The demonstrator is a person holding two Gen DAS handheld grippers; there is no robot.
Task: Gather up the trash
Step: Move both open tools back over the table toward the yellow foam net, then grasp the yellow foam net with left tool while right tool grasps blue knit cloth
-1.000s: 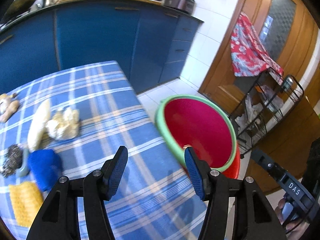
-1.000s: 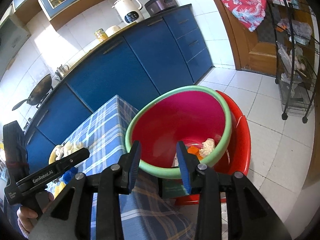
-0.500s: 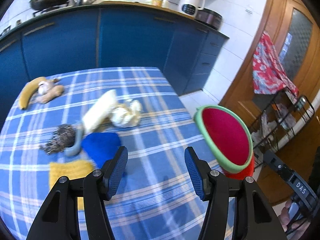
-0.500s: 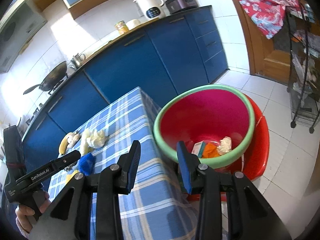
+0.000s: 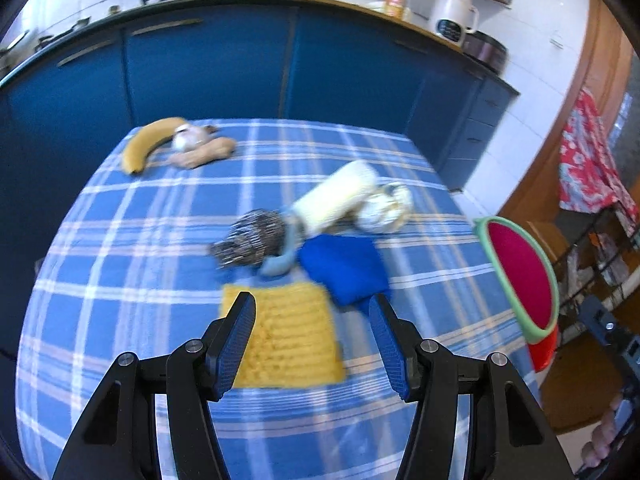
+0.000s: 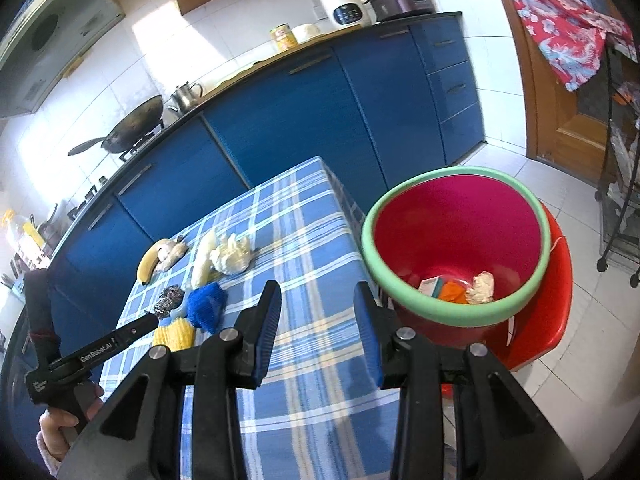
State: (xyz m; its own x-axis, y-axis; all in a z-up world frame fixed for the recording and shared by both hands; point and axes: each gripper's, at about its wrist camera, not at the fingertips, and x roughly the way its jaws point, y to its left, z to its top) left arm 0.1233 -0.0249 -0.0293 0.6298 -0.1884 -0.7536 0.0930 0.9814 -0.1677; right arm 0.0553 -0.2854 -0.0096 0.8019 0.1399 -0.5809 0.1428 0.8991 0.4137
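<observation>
step in hand, judged: reaching for the next piece of trash. left tool [image 5: 312,340] hovers low over the blue plaid-covered counter [image 5: 120,240], jaws wide, empty, aimed at 12 o'clock above the yellow knitted cloth [image 5: 284,336]. crumpled white paper wad [image 5: 384,208] lies at 1 o'clock, beside a cream cylinder [image 5: 332,200]. right tool [image 6: 316,320] is wide, empty, with the red, green-rimmed plastic bin [image 6: 456,248] at 2 o'clock, trash inside. next move calls for advancing to the wad.

The open left gripper [image 5: 312,340] now swings away from the green-rimmed red plastic basin [image 5: 524,276] to face the yellow knitted cloth [image 5: 284,336] (basin at the right edge); the right gripper [image 6: 316,328] backs off.
</observation>
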